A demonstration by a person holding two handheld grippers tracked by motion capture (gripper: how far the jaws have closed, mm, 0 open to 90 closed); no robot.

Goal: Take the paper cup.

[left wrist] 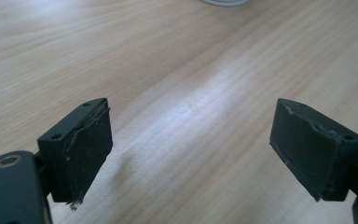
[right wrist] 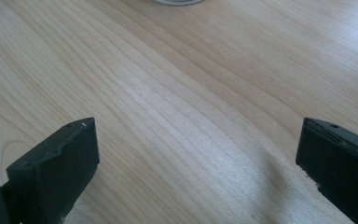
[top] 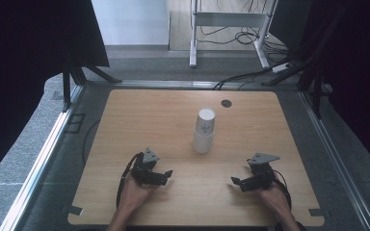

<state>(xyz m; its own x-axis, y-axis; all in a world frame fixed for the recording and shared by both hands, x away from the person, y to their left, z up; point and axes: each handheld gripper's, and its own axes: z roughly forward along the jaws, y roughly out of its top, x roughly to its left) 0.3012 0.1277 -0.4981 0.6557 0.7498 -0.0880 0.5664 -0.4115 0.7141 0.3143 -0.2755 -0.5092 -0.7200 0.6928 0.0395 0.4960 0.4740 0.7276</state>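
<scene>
A stack of white paper cups [top: 204, 131] stands upright near the middle of the wooden table [top: 139, 115]. My left gripper [top: 166, 176] rests near the front left, held by a hand, pointing right toward the centre, jaws open with nothing between them. My right gripper [top: 235, 182] sits near the front right, pointing left, also open and empty. In the left gripper view the gripper [left wrist: 191, 156] has its black pads [left wrist: 88, 149] wide apart over bare wood, with the cups' base [left wrist: 224, 2] at the top edge. The right gripper view shows the gripper [right wrist: 198, 172] wide apart too, cup base [right wrist: 179, 2] at the top.
A small dark round hole [top: 226, 103] lies in the tabletop behind the cups. Metal rails [top: 48, 144] frame the table. Beyond the far edge stand a white frame's legs [top: 192, 33] and loose cables [top: 250, 72] on the floor.
</scene>
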